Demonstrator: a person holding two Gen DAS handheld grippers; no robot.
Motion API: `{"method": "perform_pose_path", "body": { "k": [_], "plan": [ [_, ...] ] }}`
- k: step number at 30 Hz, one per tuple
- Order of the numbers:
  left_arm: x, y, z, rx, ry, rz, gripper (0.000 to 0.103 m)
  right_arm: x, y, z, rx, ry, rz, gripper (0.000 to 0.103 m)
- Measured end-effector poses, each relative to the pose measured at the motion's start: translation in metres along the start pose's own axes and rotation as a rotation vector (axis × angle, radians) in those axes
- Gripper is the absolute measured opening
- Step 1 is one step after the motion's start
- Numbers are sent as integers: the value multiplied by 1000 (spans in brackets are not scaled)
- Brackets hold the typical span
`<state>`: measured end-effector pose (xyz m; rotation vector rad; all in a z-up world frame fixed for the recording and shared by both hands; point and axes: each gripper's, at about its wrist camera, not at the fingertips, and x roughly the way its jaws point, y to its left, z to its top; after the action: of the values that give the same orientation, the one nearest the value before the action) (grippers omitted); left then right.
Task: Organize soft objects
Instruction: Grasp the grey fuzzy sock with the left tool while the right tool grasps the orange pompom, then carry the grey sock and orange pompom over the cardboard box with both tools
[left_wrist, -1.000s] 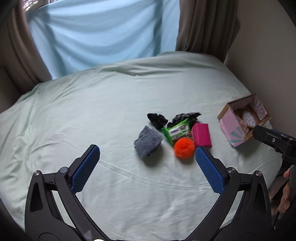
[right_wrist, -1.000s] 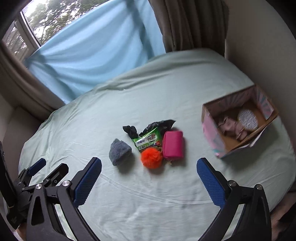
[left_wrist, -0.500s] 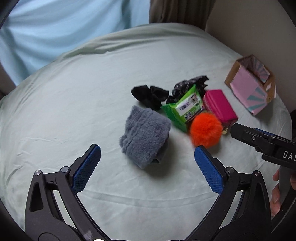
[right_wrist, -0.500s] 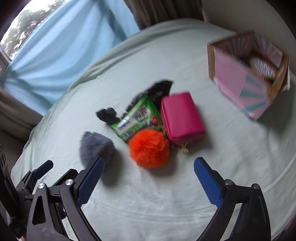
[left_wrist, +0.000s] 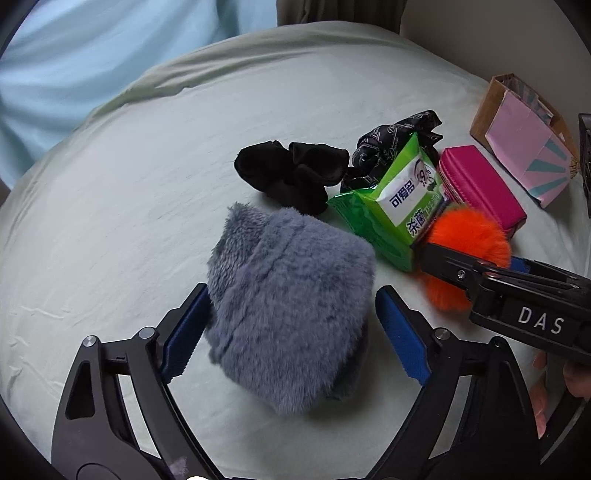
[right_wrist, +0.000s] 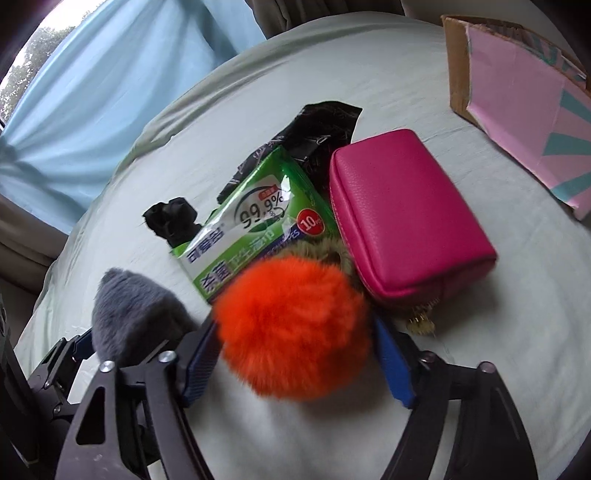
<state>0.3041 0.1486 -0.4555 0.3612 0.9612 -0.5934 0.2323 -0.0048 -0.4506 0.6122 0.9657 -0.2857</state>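
Fluffy grey fur pouch (left_wrist: 288, 314) and round orange pompom (right_wrist: 295, 325) are lying unsorted on the bed; we are bracketing them with the left tongs (left_wrist: 291, 325) and right tongs (right_wrist: 295, 354), jaws open, nothing gripped

we count one grey fuzzy sock bundle (left_wrist: 291, 314), one orange pompom (right_wrist: 295, 328), one green pack of wet wipes (left_wrist: 395, 206), one magenta zip pouch (right_wrist: 402, 218), one black scrunchie (left_wrist: 291, 175), one black patterned cloth (left_wrist: 395, 136) and one pink cardboard box (left_wrist: 524, 136), on one bed (left_wrist: 129, 221).
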Motion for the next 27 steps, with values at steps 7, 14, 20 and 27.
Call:
{"method": "perform_pose_path", "body": {
  "k": [7,14,20,27],
  "plan": [
    [9,-1,7,26,20,-1,67,-1,-1,0,-1,-15,-17,52],
    [3,-2,7,20,28,4,61,-6,-3,-5,2,1,-9,37],
    [-10,-5,13,2,20,2,60,-22,-7,-6,10,-10,20,35],
    [-45,-12,23,-42,3,2,60,-54,-2,2,-12,-28,54,35]
  ]
}}
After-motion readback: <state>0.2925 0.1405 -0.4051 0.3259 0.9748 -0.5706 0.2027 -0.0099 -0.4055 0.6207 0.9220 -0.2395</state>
